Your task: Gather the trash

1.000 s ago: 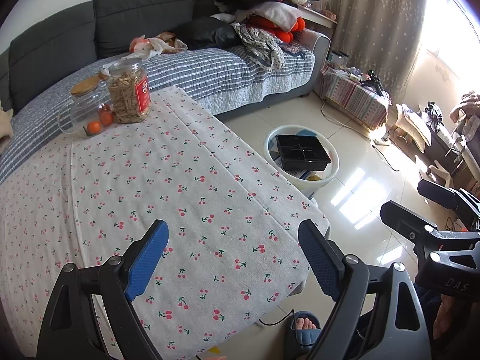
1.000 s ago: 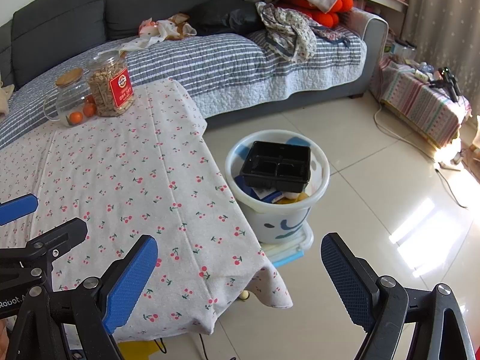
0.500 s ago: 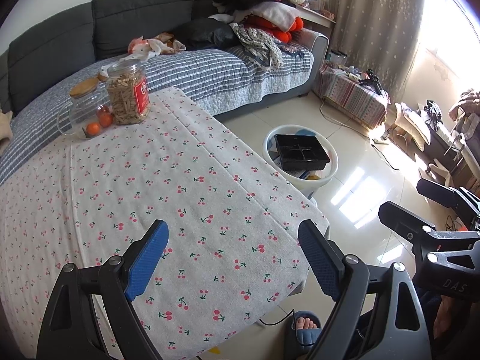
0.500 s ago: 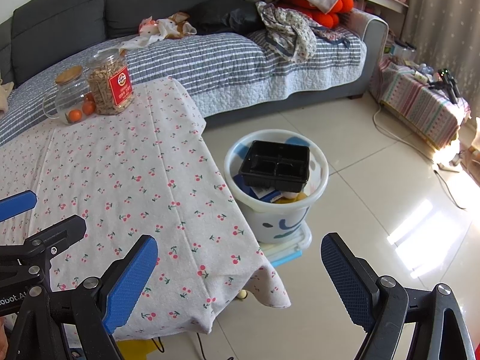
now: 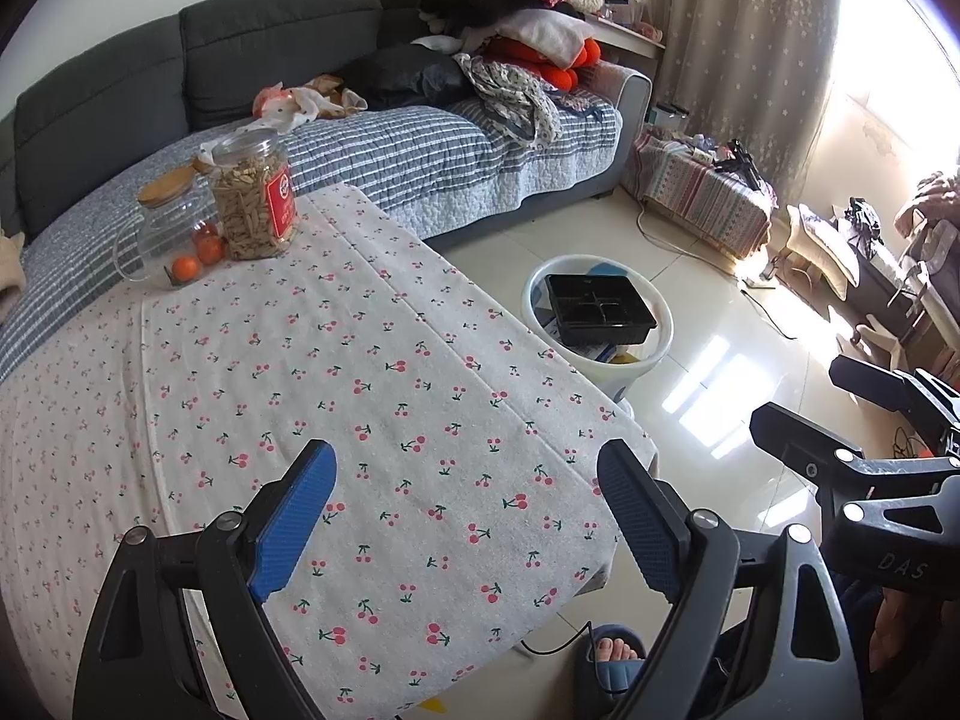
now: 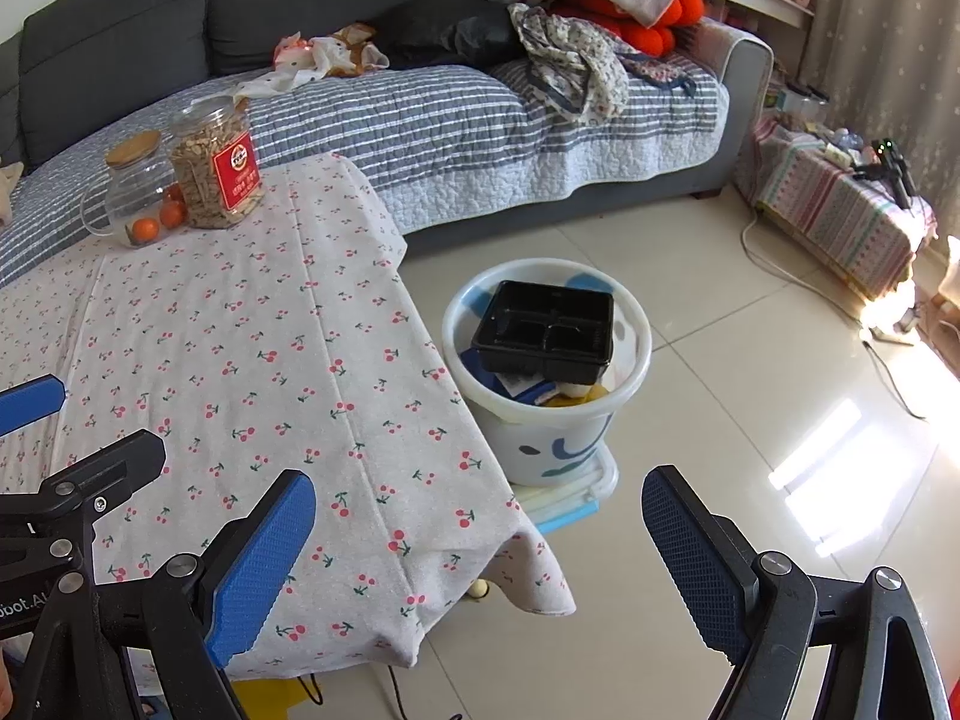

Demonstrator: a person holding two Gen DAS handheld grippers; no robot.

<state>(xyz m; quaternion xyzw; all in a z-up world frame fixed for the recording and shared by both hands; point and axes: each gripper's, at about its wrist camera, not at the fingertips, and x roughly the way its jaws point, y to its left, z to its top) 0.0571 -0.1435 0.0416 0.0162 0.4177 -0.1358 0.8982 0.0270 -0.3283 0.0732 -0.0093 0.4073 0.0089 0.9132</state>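
— Beside the table's far edge, on the tiled floor (image 6: 690, 300), stands the white bin (image 6: 636, 354), and a black compartment tray (image 6: 546, 330) lies on top of the rubbish already in it. I judge the collecting to be nearly or wholly done.

— Anything left on the table?

— On the cherry-print tablecloth (image 5: 372, 396) I see no loose trash. Only a snack jar (image 5: 255, 201) and a glass pitcher (image 5: 165, 234) with small oranges stand at the back corner, touching or nearly so; I would not count them as trash.

— And the tools?

— Both are released and hold nothing. The left gripper (image 5: 465, 525) hovers over the near part of the cloth, jaws wide apart; the right gripper (image 6: 477, 558) hangs past the table's corner, above the floor, just as wide.

— The room?

— A grey sofa (image 6: 300, 18) with a striped cover behind the table, heaped clothes at its end, curtains and strong sun glare on the tiles at right.
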